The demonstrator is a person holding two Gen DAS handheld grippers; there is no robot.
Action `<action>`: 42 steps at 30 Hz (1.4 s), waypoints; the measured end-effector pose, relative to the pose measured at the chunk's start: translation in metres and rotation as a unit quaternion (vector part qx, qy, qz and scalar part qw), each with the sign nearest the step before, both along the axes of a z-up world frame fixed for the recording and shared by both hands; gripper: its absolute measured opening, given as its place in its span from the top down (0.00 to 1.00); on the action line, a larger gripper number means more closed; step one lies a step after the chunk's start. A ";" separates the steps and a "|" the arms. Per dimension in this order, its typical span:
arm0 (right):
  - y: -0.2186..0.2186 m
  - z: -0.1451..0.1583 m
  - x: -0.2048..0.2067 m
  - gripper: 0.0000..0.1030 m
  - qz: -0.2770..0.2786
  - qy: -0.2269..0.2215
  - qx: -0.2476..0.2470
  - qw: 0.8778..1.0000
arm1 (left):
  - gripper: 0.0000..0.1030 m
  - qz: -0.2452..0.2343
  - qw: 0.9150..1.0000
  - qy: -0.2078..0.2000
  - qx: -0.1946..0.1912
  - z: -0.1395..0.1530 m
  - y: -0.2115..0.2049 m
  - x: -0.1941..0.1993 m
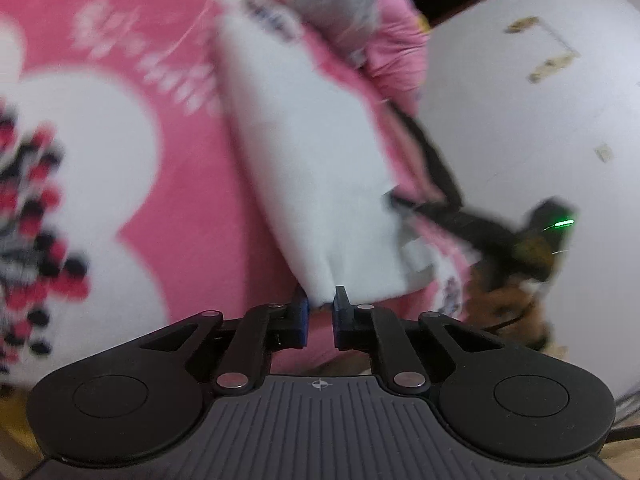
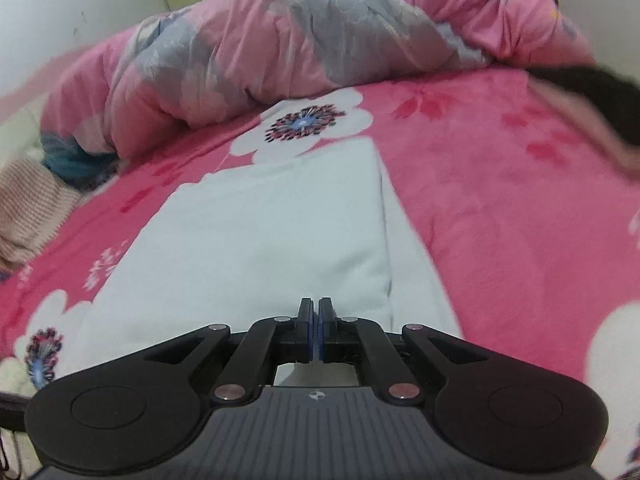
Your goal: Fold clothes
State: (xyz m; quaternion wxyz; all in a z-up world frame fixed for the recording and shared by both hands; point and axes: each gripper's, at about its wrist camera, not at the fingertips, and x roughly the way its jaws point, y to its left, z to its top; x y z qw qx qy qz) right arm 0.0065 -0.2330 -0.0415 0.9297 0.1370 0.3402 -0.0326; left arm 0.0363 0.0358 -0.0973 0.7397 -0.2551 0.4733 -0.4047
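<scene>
Here, nearest in the left wrist view, the left gripper point(image 1: 320, 304) has its blue-padded black fingers point(image 1: 301, 316) a little apart, with the near corner of a white, soft, folded cloth garment point(image 1: 316, 168) caught between them; the view is blurred. The garment runs away from the fingers as a long white strip over a pink plush bedspread with big white flower shapes point(image 1: 132, 208). At the strip's far end sits a small label with dark writing point(image 1: 268, 16), too smeared to read. To the right of the strip, the other black gripper point(image 1: 472, 220) shows as a dark blur with a green light, its tips touching the garment's right edge.

In the right wrist view, the right gripper point(image 2: 319, 320) has its fingers pressed together, a thin blue line of padding between them; white fabric shows just under them, but whether they pinch it I cannot tell. The white garment point(image 2: 256, 240) lies flat ahead, with a fold edge running along its right side. Beyond it a white flower with a red, blue and black centre point(image 2: 306, 122) is printed on the bedspread point(image 2: 500, 220). Farthest back lies a rumpled pink and grey flowered quilt point(image 2: 280, 40), and at the near left a pale pink ribbed knit cloth point(image 2: 28, 208).
</scene>
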 end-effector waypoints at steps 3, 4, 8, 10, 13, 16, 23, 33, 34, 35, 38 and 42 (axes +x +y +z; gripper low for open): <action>0.026 0.025 0.015 0.98 0.073 -0.038 -0.006 0.997 | 0.92 -0.002 1.000 0.010 -0.010 -0.009 0.004 0.002; 0.036 0.028 0.023 0.98 0.096 -0.043 -0.005 0.994 | 0.92 -0.004 1.000 0.008 -0.012 -0.010 0.005 0.002; 0.068 0.005 0.073 0.99 0.134 0.001 -0.021 0.991 | 0.92 -0.011 1.000 0.010 -0.021 -0.014 0.008 0.004; 0.074 -0.016 0.091 1.00 0.129 0.035 -0.045 0.990 | 0.94 -0.016 0.999 0.016 -0.024 -0.018 0.008 0.004; 0.084 0.003 0.100 0.99 0.132 0.033 -0.056 0.989 | 0.95 -0.026 0.999 0.026 -0.025 -0.024 0.009 0.005; 0.102 0.026 0.110 0.99 0.158 0.000 -0.053 0.986 | 1.00 -0.036 0.998 0.036 -0.025 -0.030 0.009 0.005; 0.107 -0.010 0.167 1.00 0.145 0.060 -0.034 0.987 | 1.00 -0.052 0.998 0.035 -0.031 -0.035 0.010 0.006; 0.070 -0.024 0.219 0.98 0.059 0.065 0.102 0.991 | 0.97 -0.041 0.998 0.032 -0.047 -0.028 0.027 0.008; 0.061 -0.013 0.209 0.98 0.048 0.051 0.100 0.992 | 0.97 -0.033 0.998 0.031 -0.051 -0.026 0.033 0.008; 0.051 -0.002 0.194 0.98 0.050 0.035 0.098 0.993 | 0.96 -0.025 0.998 0.029 -0.056 -0.024 0.038 0.008; 0.019 0.024 0.143 0.96 0.073 -0.005 0.110 0.991 | 0.94 -0.001 0.997 0.025 -0.070 -0.019 0.055 0.009; -0.016 0.025 0.066 0.83 0.138 -0.039 0.148 0.979 | 0.89 0.025 0.996 0.016 -0.085 0.001 0.058 0.023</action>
